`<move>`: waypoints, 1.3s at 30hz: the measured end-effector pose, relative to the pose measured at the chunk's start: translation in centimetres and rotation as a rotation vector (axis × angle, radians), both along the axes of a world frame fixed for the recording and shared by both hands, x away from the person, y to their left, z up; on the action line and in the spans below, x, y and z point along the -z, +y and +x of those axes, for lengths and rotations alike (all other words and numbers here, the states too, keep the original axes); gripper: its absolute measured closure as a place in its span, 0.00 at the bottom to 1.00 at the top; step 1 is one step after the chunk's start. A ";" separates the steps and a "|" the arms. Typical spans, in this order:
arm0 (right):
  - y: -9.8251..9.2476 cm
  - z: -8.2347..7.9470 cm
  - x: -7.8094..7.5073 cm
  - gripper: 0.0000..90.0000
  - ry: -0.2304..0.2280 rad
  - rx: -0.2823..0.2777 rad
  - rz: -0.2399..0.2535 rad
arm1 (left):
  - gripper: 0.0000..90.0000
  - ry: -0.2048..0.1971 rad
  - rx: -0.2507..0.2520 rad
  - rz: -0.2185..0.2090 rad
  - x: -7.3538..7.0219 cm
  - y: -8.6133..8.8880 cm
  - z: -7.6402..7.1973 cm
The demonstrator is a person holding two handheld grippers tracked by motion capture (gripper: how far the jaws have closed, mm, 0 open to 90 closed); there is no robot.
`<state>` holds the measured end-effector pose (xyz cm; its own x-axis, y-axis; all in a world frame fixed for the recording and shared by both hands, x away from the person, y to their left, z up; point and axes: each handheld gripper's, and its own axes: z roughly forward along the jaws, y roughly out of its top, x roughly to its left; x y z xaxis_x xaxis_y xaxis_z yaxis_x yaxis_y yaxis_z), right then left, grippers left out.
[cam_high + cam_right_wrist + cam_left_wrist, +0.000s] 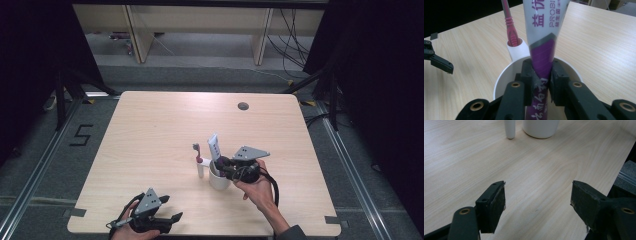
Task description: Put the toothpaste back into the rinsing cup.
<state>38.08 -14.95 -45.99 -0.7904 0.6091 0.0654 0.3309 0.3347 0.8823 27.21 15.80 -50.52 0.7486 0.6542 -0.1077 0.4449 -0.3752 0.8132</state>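
We have the right gripper (541, 82) with its fingers pinching the soft, light toothpaste tube (543, 32) low on its purple part, upright in the white cup (218, 178), where a firm squeeze likely dents it; left gripper (537, 206) rests spread above the surface (150, 130).

- Toothpaste tube (544, 37): top cut off by the right gripper view's upper edge; lower end hidden behind the jaws and inside the white cup (501, 80).
- Toothbrush (510, 22): head cut off at that view's top.
- Cup (541, 128) and side holder (509, 128): upper parts cut off in the left gripper view.
- Tube print: too small to read in the high view.
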 end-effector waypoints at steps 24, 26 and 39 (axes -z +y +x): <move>-0.3 -0.9 -1.0 0.70 0.024 0.018 0.045 | 0.30 0.012 -0.006 -0.008 0.1 -0.2 -0.1; -0.4 -1.1 -1.4 0.69 0.033 0.023 0.065 | 0.30 0.005 -0.005 -0.017 0.1 -0.2 -0.1; -2.2 -1.0 -2.7 0.62 0.008 0.047 0.059 | 0.30 0.000 0.001 0.003 0.0 0.0 0.0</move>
